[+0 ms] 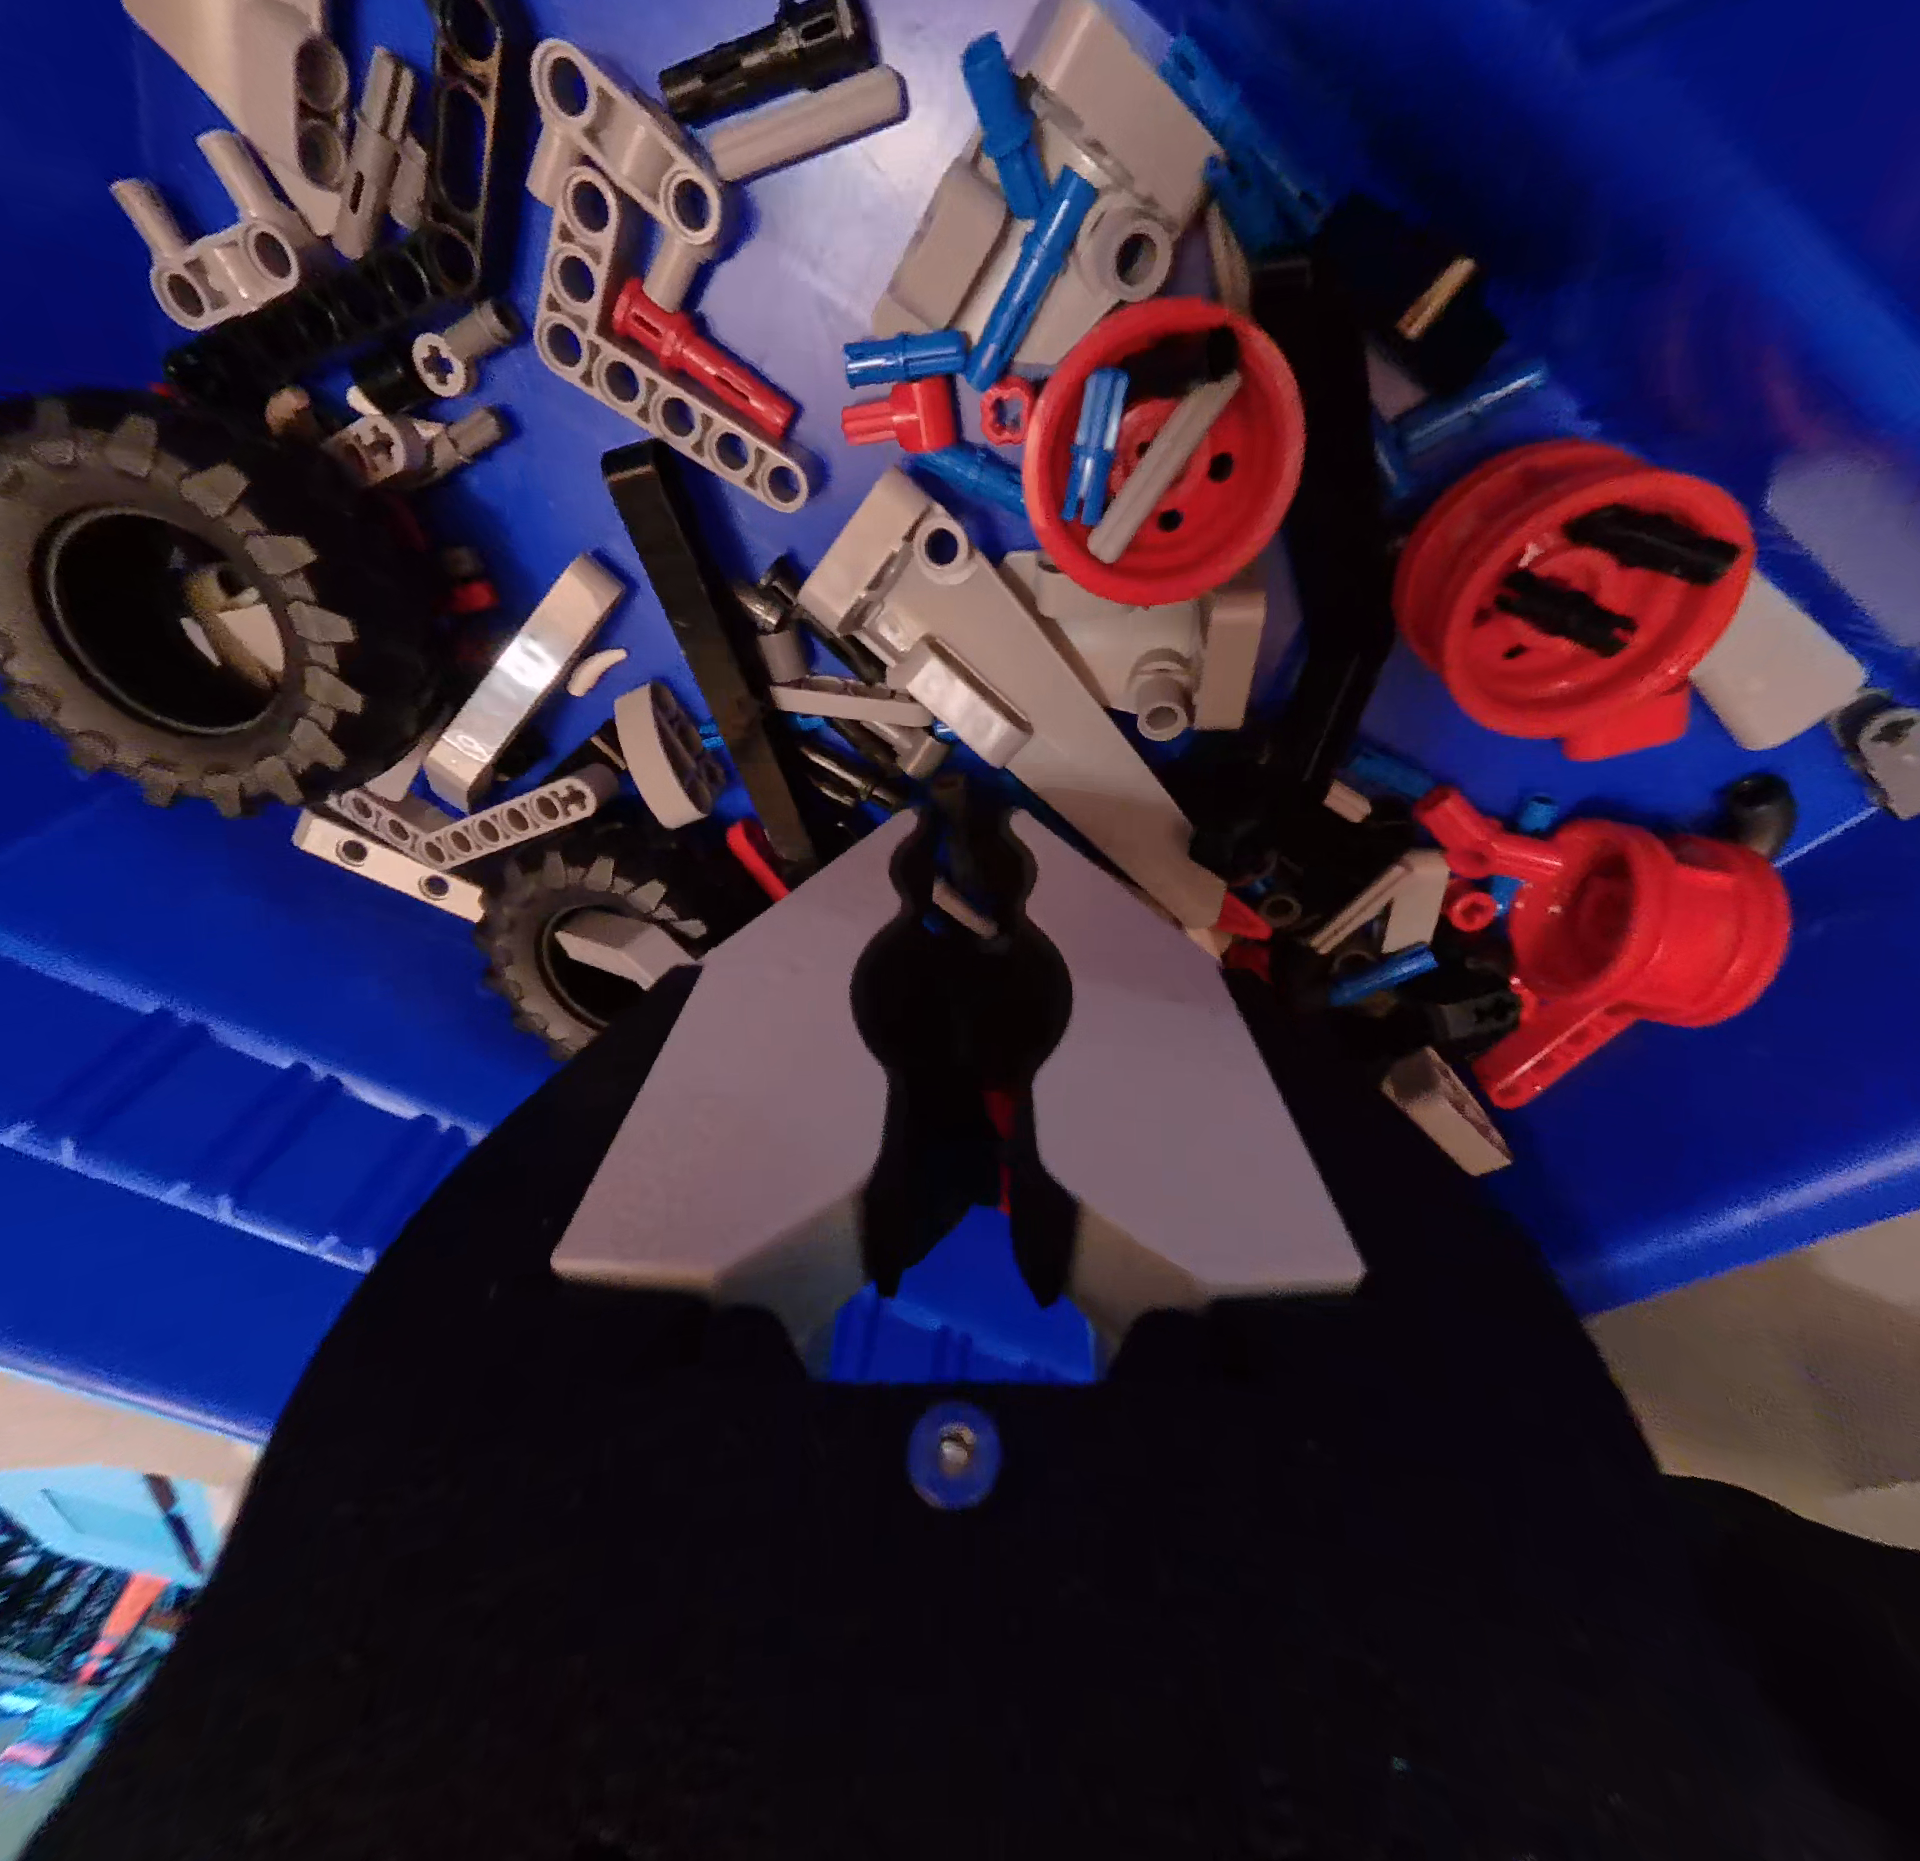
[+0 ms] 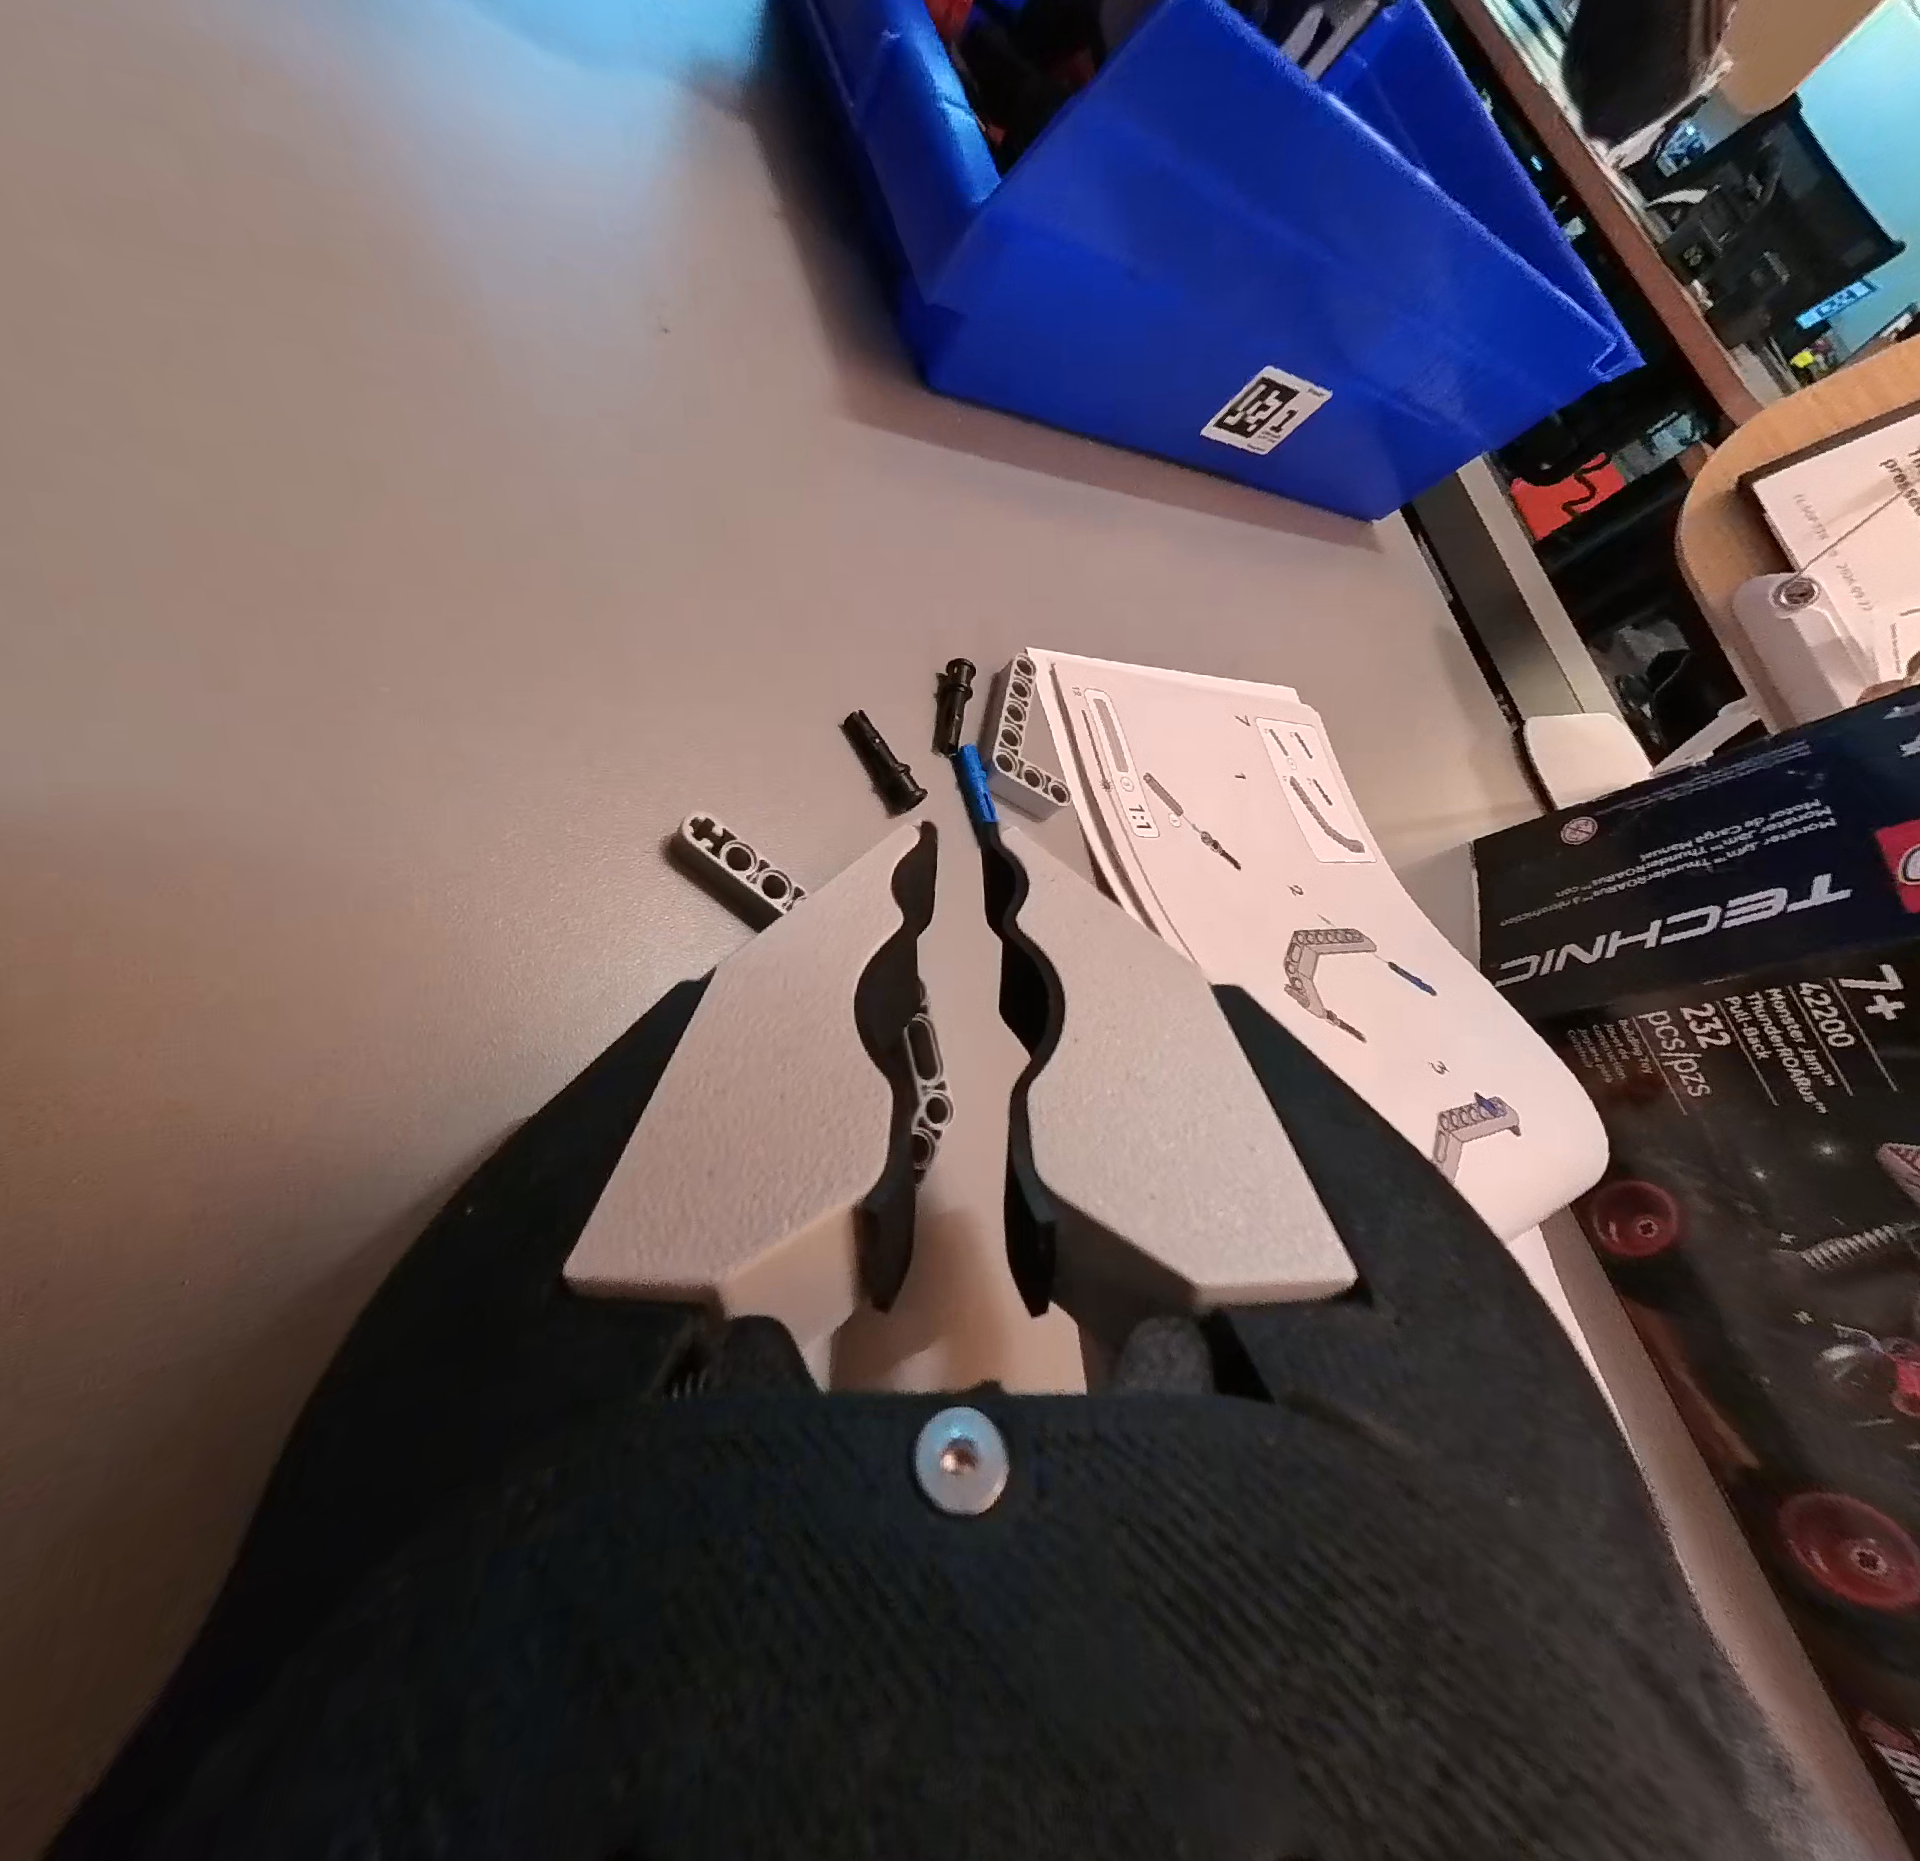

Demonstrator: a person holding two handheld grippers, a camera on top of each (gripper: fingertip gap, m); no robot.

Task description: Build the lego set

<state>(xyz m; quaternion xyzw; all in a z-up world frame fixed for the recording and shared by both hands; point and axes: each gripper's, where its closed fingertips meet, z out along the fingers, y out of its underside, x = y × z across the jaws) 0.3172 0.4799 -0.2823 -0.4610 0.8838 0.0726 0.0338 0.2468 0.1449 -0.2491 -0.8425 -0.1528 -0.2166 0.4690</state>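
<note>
In the left wrist view my left gripper [image 1: 961, 845] is low inside a blue bin [image 1: 260, 1032] of loose Technic parts. Its jaws are almost together on a small grey pin [image 1: 964, 909] at the tips. Around it lie grey panels [image 1: 1049, 731], a black beam [image 1: 717, 648], red wheel hubs [image 1: 1164, 450] and tyres [image 1: 177, 596]. In the right wrist view my right gripper [image 2: 958, 847] hovers over the table, narrowly open and empty. Just past its tips lie a blue pin [image 2: 975, 798], two black pins [image 2: 883, 774], an L-shaped grey beam [image 2: 1023, 762] and a short grey beam [image 2: 738, 866]. Another grey beam [image 2: 927, 1079] shows through the gap.
An open instruction booklet [image 2: 1278, 876] lies right of the parts, with the set's dark box [image 2: 1714, 1084] beside it at the table's right edge. Blue bins [image 2: 1195, 253] stand at the back. Bare grey table [image 2: 364, 564] spreads to the left. My hands' fingertips stand some 35 cm from each other.
</note>
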